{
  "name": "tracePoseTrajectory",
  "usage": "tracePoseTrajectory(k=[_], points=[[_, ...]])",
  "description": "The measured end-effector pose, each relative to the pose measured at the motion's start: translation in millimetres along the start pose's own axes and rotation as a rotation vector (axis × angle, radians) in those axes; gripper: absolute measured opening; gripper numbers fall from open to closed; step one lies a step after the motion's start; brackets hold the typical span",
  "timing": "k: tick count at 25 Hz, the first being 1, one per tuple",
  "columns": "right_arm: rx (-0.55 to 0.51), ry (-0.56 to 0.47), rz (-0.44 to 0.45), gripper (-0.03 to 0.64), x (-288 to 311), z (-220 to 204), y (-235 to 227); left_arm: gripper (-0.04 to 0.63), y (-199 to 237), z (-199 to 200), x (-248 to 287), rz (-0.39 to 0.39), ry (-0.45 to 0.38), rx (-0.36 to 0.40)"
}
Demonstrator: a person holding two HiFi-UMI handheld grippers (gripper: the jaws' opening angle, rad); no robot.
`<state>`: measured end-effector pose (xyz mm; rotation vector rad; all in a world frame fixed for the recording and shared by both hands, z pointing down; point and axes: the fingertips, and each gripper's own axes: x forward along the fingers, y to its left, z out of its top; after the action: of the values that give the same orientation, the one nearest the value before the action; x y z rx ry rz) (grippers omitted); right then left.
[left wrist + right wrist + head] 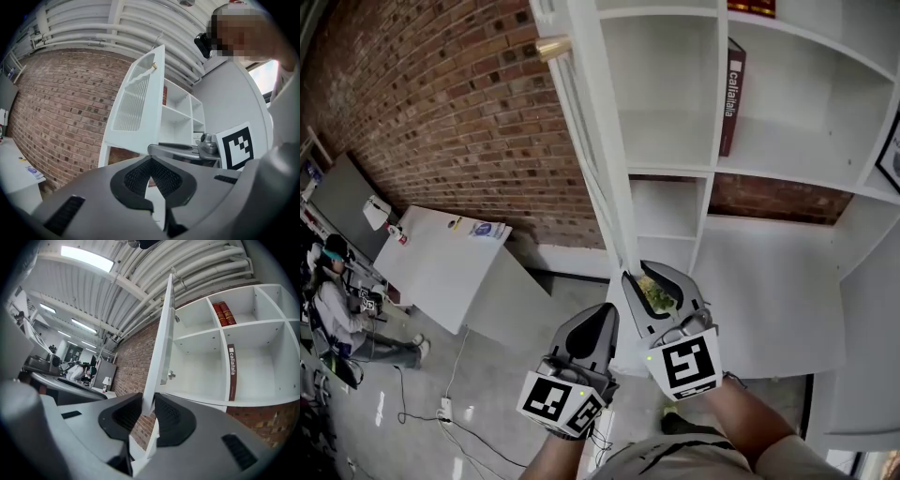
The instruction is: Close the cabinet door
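At lower corner of open cabinet door: right gripper held level, forearm reaching forward, jaws clamped on door edge. Left gripper alongside, just left of door, level, jaws together, empty. Door stands out from white cabinet.

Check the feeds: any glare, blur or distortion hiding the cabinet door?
Right gripper view: fisheye curves the shelves, ceiling lights glare top left, cabinet door edge sharp. Left gripper view: window overexposed at right, door clear. Head view: evenly lit, door seen edge-on.
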<state>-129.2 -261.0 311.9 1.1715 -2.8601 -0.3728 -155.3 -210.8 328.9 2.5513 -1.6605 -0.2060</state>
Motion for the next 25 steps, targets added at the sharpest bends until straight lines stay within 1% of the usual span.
tracePoseTrajectory(k=[4, 9, 14, 22, 25], points=[[0.023, 0.006, -0.030, 0.085, -6.3, -6.5, -31.0, 0.011, -11.9, 0.3, 21.0, -0.035, 0.004, 0.007], [0.056, 0.043, -0.065, 0.084, -10.3, -22.0, -78.5, 0.011, -26.9, -0.3, 49.8, -0.074, 0.003, 0.012], [0.080, 0.053, -0.064, 0.084, -7.6, -32.1, -113.8, 0.011, -39.9, -0.8, 80.0, -0.104, 0.000, 0.020], [0.074, 0.062, -0.096, 0.086, 0.5, -41.6, -154.8, 0.011, -48.9, 0.4, 119.1, -0.128, 0.001, 0.030], [0.047, 0.061, -0.108, 0.093, 4.9, -44.2, -164.7, 0.011, -48.4, 0.1, 132.1, -0.132, -0.001, 0.031]])
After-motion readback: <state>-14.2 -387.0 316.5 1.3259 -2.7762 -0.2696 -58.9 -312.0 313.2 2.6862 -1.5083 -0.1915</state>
